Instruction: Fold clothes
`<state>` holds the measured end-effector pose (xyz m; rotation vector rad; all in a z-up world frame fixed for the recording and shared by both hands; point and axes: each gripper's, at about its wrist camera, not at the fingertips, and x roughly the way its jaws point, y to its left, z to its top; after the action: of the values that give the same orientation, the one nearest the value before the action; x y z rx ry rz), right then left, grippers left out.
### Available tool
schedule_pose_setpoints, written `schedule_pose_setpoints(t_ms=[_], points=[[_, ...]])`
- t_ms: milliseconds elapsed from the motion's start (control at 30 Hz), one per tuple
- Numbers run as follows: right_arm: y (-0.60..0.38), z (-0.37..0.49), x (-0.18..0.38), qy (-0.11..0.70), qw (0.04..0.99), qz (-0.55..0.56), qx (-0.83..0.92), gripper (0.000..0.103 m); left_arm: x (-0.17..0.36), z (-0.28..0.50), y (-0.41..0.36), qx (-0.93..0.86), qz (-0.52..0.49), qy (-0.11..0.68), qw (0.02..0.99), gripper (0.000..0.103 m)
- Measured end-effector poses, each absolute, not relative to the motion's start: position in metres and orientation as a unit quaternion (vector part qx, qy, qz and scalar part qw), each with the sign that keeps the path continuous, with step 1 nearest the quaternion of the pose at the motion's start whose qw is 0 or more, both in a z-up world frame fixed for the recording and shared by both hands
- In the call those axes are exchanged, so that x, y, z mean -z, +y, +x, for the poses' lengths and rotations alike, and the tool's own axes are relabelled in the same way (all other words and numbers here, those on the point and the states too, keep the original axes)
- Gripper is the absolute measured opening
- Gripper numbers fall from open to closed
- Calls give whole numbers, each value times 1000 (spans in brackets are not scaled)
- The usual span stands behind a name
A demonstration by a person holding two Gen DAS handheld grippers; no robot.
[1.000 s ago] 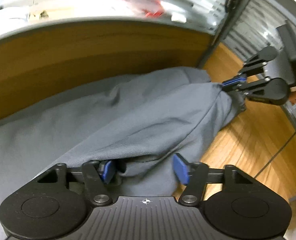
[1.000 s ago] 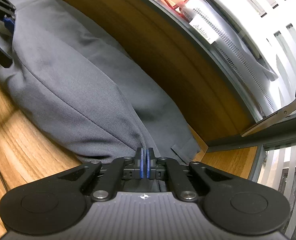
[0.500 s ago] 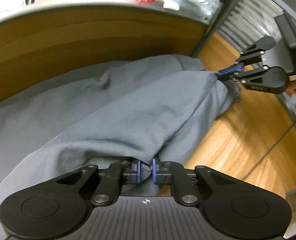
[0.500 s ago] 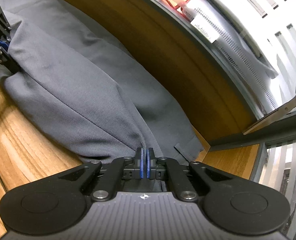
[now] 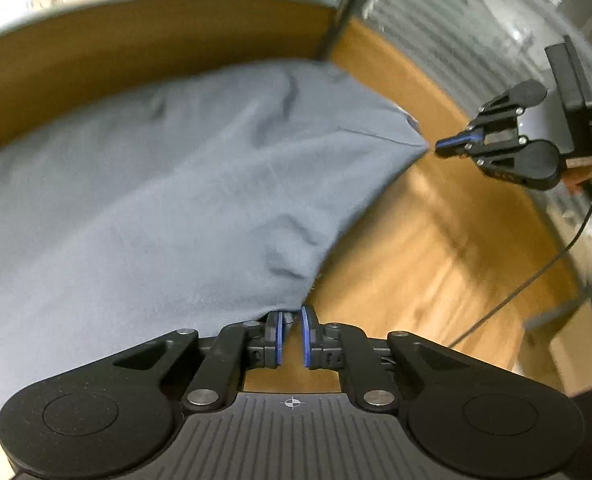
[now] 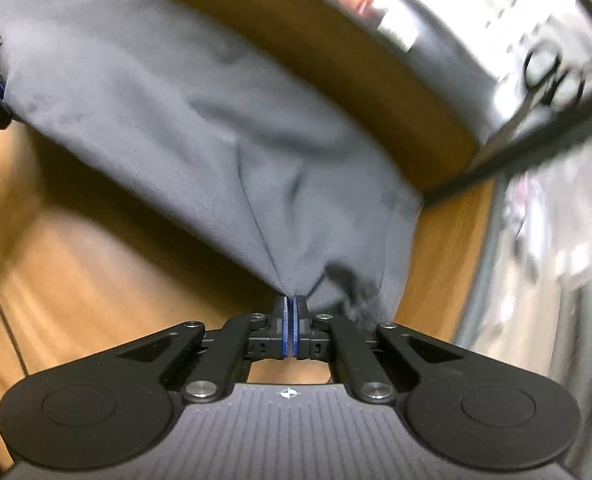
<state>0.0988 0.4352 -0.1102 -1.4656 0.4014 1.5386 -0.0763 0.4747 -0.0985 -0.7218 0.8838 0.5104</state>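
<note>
Cloth (image 5: 143,200) is filling the left and centre, its edge stretching between left gripper (image 5: 291,334) and right gripper (image 6: 289,330), both pinching it; bare table (image 5: 436,272) is lying open at lower right.

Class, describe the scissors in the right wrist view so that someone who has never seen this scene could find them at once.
Start at the wooden table where the grey garment lies, then look past its far right corner to the dark frame bar. The scissors hang there, blurred. Their two black ring handles and pale metal blades set them apart; nothing else nearby has that shape.
</note>
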Motion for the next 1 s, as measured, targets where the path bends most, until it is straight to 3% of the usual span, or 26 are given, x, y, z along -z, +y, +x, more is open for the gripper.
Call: schedule_pose_setpoints(t_ms=[167,400,567,667,1000], points=[[406,105,140,208,479,-601,-605,0,128,-75,453,-240,-330,432,805,11],[403,97,116,241,515,-533,-627,4,116,-74,444,-245,-318,430,809,12],[440,86,108,230,517,-504,-652,20,98,-76,433,-237,-298,424,821,14],[470,78,105,222,516,-487,-669,21,87,-77,430,-239,-279,422,829,22],[576,26,125,166,434,-503,-728,23,93,-78,450,-279,-282,438,807,23]])
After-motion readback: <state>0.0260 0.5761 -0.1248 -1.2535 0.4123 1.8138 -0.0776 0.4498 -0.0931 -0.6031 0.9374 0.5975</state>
